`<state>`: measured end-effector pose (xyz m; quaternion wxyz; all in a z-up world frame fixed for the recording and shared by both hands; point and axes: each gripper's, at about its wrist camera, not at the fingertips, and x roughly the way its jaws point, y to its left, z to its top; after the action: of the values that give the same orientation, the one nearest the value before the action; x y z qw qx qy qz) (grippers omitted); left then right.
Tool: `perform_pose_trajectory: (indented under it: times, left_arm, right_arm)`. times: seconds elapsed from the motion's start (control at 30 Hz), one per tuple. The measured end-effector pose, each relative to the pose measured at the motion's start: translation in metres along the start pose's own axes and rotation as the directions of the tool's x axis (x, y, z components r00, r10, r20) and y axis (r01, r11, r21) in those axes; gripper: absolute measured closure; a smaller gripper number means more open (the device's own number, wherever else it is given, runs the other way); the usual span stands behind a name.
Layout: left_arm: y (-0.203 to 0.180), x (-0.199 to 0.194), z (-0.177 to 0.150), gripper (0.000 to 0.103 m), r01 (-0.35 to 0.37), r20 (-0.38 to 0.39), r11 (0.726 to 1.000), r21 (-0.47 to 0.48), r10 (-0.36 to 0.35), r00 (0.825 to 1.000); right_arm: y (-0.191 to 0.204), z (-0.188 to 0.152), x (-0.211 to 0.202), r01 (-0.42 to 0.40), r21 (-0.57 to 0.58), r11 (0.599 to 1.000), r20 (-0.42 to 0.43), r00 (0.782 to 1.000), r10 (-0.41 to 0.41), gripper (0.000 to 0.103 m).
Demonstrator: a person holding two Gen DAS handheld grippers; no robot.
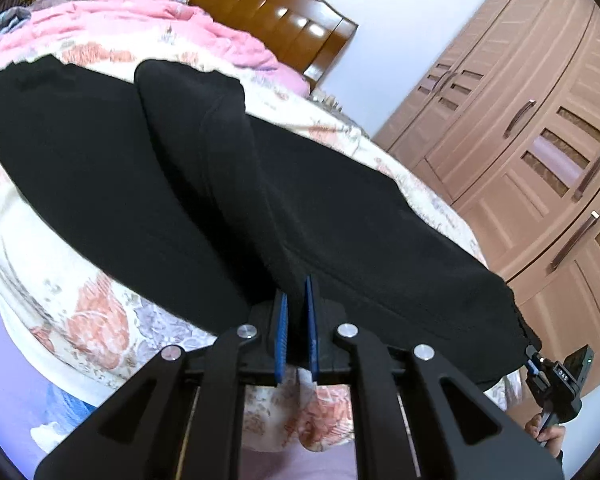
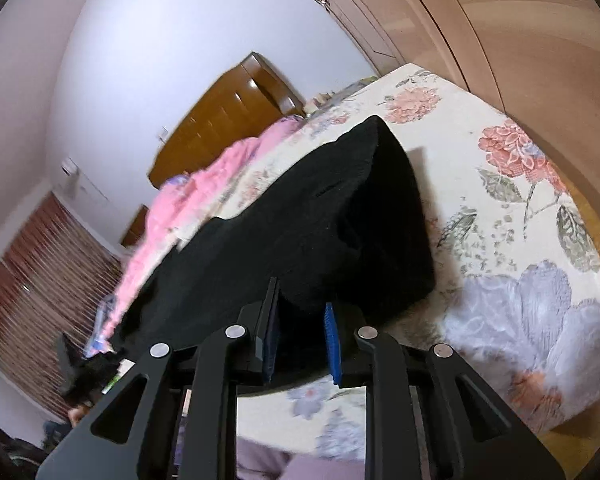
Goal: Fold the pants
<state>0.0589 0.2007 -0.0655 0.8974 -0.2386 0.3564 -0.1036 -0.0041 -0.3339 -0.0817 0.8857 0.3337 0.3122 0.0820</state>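
L gripper sits low at the bed's near edge, jaws clenched on the hem of the one pair of black fleece pants. R gripper is tilted, jaws pinching a thick fold of the same pants. Pants lie across the floral bedsheet. Beyond: 1 pink quilt, 1 brown wooden headboard, 1 tan wardrobe.

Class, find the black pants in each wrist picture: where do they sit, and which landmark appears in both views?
Left wrist view: the black pants spread across the middle, from upper left to lower right, over the floral bedsheet.
Right wrist view: the pants fill the centre, folded end pointing up.
Shared landmark: the brown wooden headboard, beyond the pink quilt.
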Motion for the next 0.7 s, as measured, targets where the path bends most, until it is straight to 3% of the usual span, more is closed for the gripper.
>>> perform_pose_trajectory:
  times: [0.07, 0.13, 0.23, 0.27, 0.3, 0.33, 0.47, 0.6, 0.63, 0.7]
  left_arm:
    - [0.002, 0.003, -0.003, 0.095, -0.016, -0.026, 1.000, 0.011, 0.016, 1.000]
    - [0.013, 0.014, -0.010, 0.095, -0.023, -0.076, 1.000, 0.004, 0.023, 0.997]
    - [0.017, 0.017, -0.011, 0.089, 0.004, -0.078, 1.000, -0.029, -0.006, 0.997]
    - [0.014, 0.014, -0.009, 0.078, 0.024, -0.065, 0.999, -0.024, -0.026, 0.998]
    - [0.009, 0.013, -0.009, 0.072, 0.039, -0.056, 0.999, -0.016, -0.040, 0.998]
    - [0.004, 0.012, -0.008, 0.066, 0.053, -0.044, 0.999, -0.008, -0.054, 0.998]
    - [-0.007, 0.019, -0.009, 0.065, 0.088, -0.033, 0.996, -0.026, -0.089, 0.995]
    - [-0.008, 0.022, -0.015, 0.065, 0.112, -0.013, 0.993, -0.039, -0.113, 0.994]
    - [-0.006, 0.021, -0.017, 0.067, 0.114, -0.004, 0.992, -0.044, -0.115, 0.993]
    - [-0.004, 0.021, -0.018, 0.081, 0.094, 0.004, 0.995, -0.041, -0.094, 0.996]
  right_arm:
    - [-0.012, -0.005, 0.007, 0.035, 0.029, 0.999, -0.033, 0.999, -0.034, 0.083]
    - [-0.028, -0.011, 0.011, -0.014, 0.106, 0.994, -0.025, 1.000, 0.017, 0.086]
    - [-0.014, -0.009, 0.010, -0.035, 0.079, 0.996, -0.037, 0.999, 0.038, 0.064]
    - [-0.010, -0.008, 0.011, -0.050, 0.073, 0.996, -0.033, 0.998, 0.052, 0.052]
    - [-0.005, -0.009, 0.011, -0.067, 0.064, 0.996, -0.025, 0.997, 0.069, 0.049]
    - [0.000, -0.012, 0.014, -0.084, 0.051, 0.995, -0.023, 0.996, 0.085, 0.049]
    - [0.016, -0.026, 0.036, -0.157, 0.050, 0.986, -0.092, 0.983, 0.161, 0.053]
    - [0.044, -0.046, 0.069, -0.228, 0.025, 0.973, -0.211, 0.951, 0.228, 0.063]
    - [0.054, -0.050, 0.075, -0.234, -0.005, 0.972, -0.239, 0.944, 0.226, 0.066]
    - [0.067, -0.056, 0.082, -0.232, -0.045, 0.972, -0.261, 0.941, 0.213, 0.073]
